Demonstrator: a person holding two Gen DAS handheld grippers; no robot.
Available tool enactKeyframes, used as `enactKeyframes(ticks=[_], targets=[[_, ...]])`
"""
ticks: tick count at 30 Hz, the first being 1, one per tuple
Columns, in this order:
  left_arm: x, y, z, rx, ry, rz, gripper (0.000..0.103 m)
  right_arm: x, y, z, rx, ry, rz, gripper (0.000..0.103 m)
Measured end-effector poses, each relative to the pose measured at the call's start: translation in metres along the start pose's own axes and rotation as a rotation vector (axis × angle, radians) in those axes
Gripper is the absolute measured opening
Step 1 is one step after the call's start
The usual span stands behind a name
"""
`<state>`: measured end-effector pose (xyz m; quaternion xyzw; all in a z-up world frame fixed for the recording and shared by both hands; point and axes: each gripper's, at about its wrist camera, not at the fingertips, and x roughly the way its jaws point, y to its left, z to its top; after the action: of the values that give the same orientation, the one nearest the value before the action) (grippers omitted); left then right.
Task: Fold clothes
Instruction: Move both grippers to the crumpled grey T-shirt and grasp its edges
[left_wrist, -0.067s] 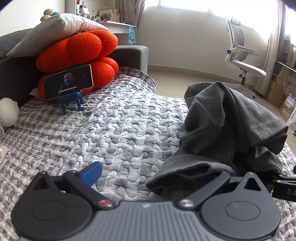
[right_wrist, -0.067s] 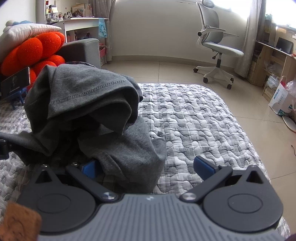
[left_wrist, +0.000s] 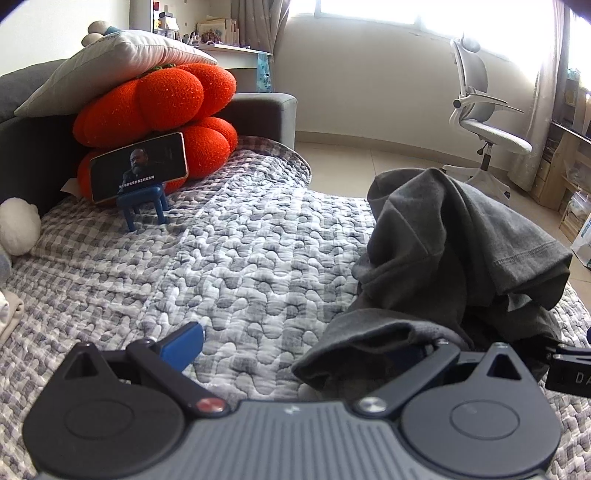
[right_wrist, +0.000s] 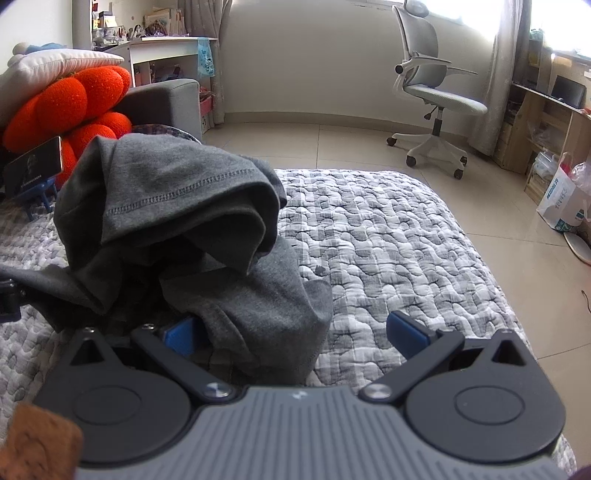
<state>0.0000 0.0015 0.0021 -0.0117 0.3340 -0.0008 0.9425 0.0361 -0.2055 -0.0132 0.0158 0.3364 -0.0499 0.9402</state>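
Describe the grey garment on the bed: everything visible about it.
The grey garment is a dark grey knit, jersey-like, with a double-stitched hem showing on top. It sits crumpled in a tall heap on the checked quilt, not yet folded. Both the left gripper and the right gripper stand open, a loose fold lying between each one's fingers.

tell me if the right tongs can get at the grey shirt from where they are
Probably yes: the right tongs stand open with a fold of the shirt already lying between the fingers, and nothing blocks it on the quilt.

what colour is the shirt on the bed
Dark grey shirt, clearest in the right wrist view.
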Motion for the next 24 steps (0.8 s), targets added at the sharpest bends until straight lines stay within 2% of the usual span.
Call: enactKeyframes(ticks=[4, 6, 10, 13, 17, 24], targets=[[-0.009, 0.0, 0.009, -0.012, -0.013, 0.015, 0.103, -0.013, 0.002, 0.004, -0.003, -0.01, 0.013, 0.103], [-0.024, -0.008, 0.008, 0.009, -0.045, 0.028, 0.103, -0.019, 0.002, 0.005, -0.004, -0.016, 0.019, 0.103], [-0.046, -0.002, 0.016, -0.011, -0.047, 0.007, 0.103, -0.025, 0.007, 0.01, -0.011, -0.018, 0.027, 0.103], [-0.061, 0.003, 0.023, -0.031, -0.056, 0.0, 0.103, -0.056, 0.017, 0.011, -0.04, -0.045, 0.021, 0.103], [-0.079, 0.009, 0.031, -0.052, -0.069, -0.005, 0.103, -0.072, 0.019, 0.017, -0.055, -0.076, 0.03, 0.103], [-0.086, 0.021, 0.025, -0.078, -0.045, -0.013, 0.103, -0.085, 0.015, 0.019, -0.066, -0.094, 0.034, 0.103]])
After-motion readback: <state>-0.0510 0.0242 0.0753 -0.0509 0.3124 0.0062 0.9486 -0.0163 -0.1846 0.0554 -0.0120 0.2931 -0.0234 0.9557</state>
